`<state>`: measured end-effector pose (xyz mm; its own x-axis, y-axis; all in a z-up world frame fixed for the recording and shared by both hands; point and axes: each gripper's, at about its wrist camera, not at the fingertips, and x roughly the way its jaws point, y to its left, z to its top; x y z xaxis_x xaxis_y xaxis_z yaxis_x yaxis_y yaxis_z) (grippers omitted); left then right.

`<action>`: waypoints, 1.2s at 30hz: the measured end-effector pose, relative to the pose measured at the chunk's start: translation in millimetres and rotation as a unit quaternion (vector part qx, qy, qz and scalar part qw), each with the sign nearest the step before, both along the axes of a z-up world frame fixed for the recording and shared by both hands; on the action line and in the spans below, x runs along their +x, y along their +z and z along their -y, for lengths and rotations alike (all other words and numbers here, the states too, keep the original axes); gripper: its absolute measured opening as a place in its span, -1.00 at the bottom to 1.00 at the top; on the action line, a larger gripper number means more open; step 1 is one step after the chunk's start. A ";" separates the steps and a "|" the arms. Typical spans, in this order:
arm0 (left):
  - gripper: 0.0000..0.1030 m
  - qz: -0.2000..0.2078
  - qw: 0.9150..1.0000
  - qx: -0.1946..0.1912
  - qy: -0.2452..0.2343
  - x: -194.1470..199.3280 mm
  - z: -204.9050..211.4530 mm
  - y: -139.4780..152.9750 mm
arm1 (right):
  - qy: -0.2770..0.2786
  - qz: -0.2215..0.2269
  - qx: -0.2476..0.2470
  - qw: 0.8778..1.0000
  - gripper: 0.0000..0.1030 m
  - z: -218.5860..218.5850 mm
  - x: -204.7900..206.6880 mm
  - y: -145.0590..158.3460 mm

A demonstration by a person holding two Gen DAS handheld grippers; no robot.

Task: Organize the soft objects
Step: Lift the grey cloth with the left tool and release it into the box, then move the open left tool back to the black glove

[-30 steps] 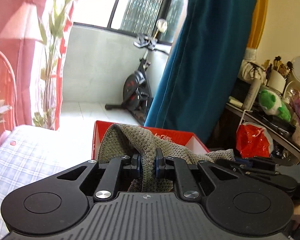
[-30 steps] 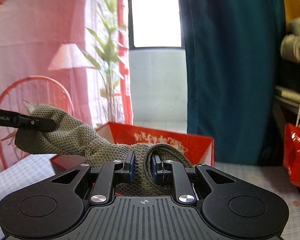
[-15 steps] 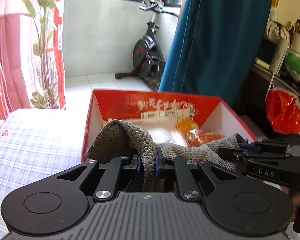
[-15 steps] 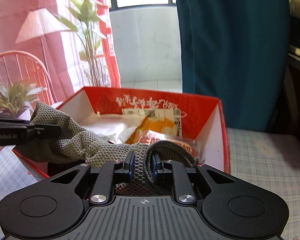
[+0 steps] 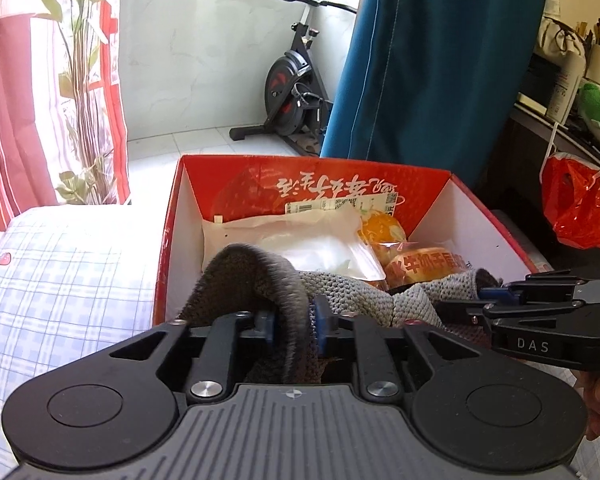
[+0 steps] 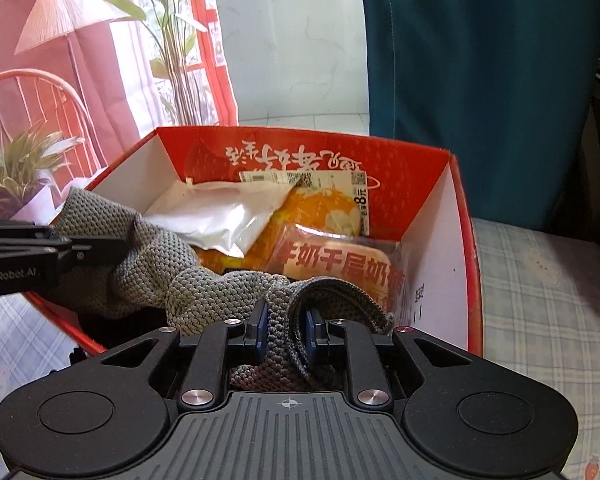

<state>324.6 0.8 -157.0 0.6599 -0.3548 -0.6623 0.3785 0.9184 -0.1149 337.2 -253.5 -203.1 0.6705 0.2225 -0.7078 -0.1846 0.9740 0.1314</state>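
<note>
A grey-green knit cloth (image 5: 352, 292) (image 6: 152, 256) hangs stretched between both grippers over the near part of an open red cardboard box (image 5: 488, 220) (image 6: 432, 240). My left gripper (image 5: 295, 320) (image 6: 112, 246) has a fold of the cloth between its jaws. The jaws are opening, and that fold looks blurred and loose. My right gripper (image 6: 283, 324) (image 5: 484, 292) stays shut on the other end of the cloth. Inside the box lie a white packet (image 5: 300, 240) (image 6: 216, 216) and orange bread packets (image 5: 420, 264) (image 6: 332, 264), partly under the cloth.
The box sits on a checked bed sheet (image 5: 60, 280) (image 6: 540, 300). Behind it hang a teal curtain (image 5: 420, 60) and red curtains, with an exercise bike (image 5: 296, 92) on the tiled floor. A red plastic bag (image 5: 576, 208) hangs right; a potted plant (image 6: 16, 168) stands left.
Both grippers came down with the cloth from above the box to just over its near edge. The left jaws have spread a little and the fold between them has gone slack.
</note>
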 end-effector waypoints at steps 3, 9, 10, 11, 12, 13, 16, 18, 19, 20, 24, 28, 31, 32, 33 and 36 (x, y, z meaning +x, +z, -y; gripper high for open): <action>0.03 0.010 1.000 -0.001 -0.001 -5.3 -0.7 6.3 | 0.004 -0.014 -0.003 1.000 -0.67 0.8 -1.7 1.9; 0.40 0.029 1.000 -0.007 0.004 -16.1 -6.0 22.8 | 0.006 -0.028 -0.010 1.000 -0.67 4.4 -12.0 8.4; 0.46 0.032 0.999 -0.006 0.006 -18.1 -7.2 25.4 | 0.005 -0.026 -0.012 1.000 -0.67 5.3 -14.5 10.2; 0.53 0.036 0.999 -0.005 0.010 -19.9 -8.4 27.6 | 0.004 -0.024 -0.014 1.000 -0.66 5.4 -17.2 12.1; 0.57 0.038 0.999 -0.005 0.012 -21.5 -9.6 29.6 | 0.004 -0.021 -0.016 1.000 -0.63 5.1 -20.2 14.2; 0.66 0.041 0.999 -0.004 0.015 -23.9 -10.4 32.0 | 0.004 -0.018 -0.018 1.000 -0.54 4.7 -22.6 16.0; 0.81 0.052 0.998 0.002 0.023 -31.1 -12.7 37.7 | 0.007 -0.004 -0.034 0.999 -0.34 1.2 -32.4 22.7; 0.86 0.058 0.998 0.008 0.022 -36.7 -13.6 40.6 | 0.010 0.005 -0.044 0.999 -0.10 -0.6 -38.1 26.8; 0.89 0.060 0.998 0.011 0.023 -39.5 -13.8 41.6 | 0.008 0.012 -0.047 0.999 0.11 -0.7 -41.7 29.4; 0.94 0.063 0.998 0.015 0.023 -42.5 -14.3 42.6 | 0.007 0.018 -0.048 0.999 0.22 -0.3 -45.0 32.3; 1.00 0.076 0.997 0.021 0.027 -55.0 -18.1 44.9 | 0.007 0.044 -0.052 0.998 0.72 -0.4 -60.6 40.3; 1.00 0.086 0.996 0.023 0.031 -68.3 -21.4 43.7 | 0.014 0.073 -0.041 0.996 0.99 -0.1 -75.9 43.2; 1.00 0.089 0.995 0.025 0.030 -77.6 -23.0 41.4 | 0.006 0.093 -0.032 0.995 0.99 1.3 -86.4 43.6; 1.00 0.089 0.995 0.024 0.030 -81.0 -23.6 39.9 | -0.001 0.100 -0.028 0.995 0.99 2.4 -90.0 43.1; 1.00 0.089 0.995 0.022 0.029 -84.7 -24.4 37.8 | -0.007 0.107 -0.023 0.994 0.99 3.6 -93.3 42.1; 1.00 0.088 0.996 0.023 0.022 -95.4 -27.8 27.8 | -0.016 0.138 -0.002 0.990 0.99 7.6 -107.7 37.0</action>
